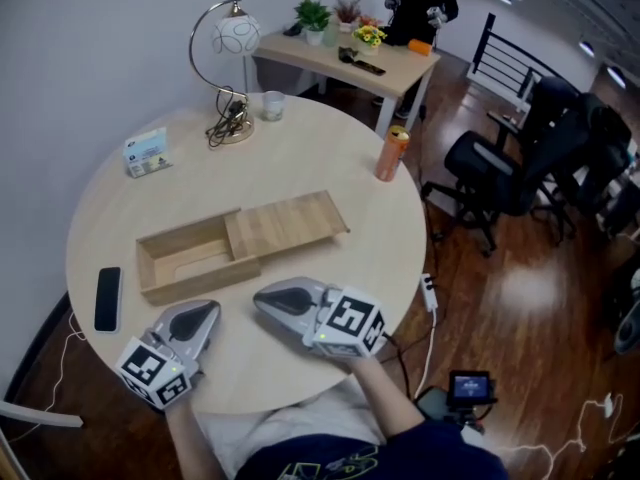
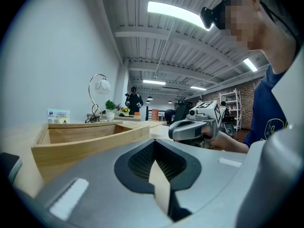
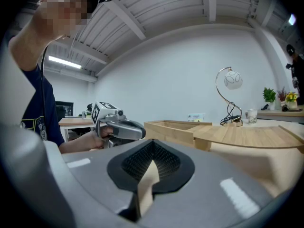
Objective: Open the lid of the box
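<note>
A shallow wooden box (image 1: 185, 260) lies across the middle of the round table (image 1: 330, 298). Its flat sliding lid (image 1: 287, 224) is pushed partly out to the right, so the box's left half is uncovered and looks empty. My left gripper (image 1: 205, 313) rests near the table's front edge, shut and empty, just in front of the box's front wall (image 2: 85, 141). My right gripper (image 1: 264, 299) lies beside it to the right, also shut with nothing held, its tip pointing left towards the other gripper. From the right gripper view the box (image 3: 173, 127) and lid (image 3: 247, 136) lie ahead.
A black phone (image 1: 107, 299) lies at the table's left edge. At the far side stand a lamp (image 1: 228, 48), a cup (image 1: 272, 105), a small card box (image 1: 147, 153) and an orange can (image 1: 391, 154). An office chair (image 1: 490, 173) is to the right, a desk (image 1: 350, 63) behind.
</note>
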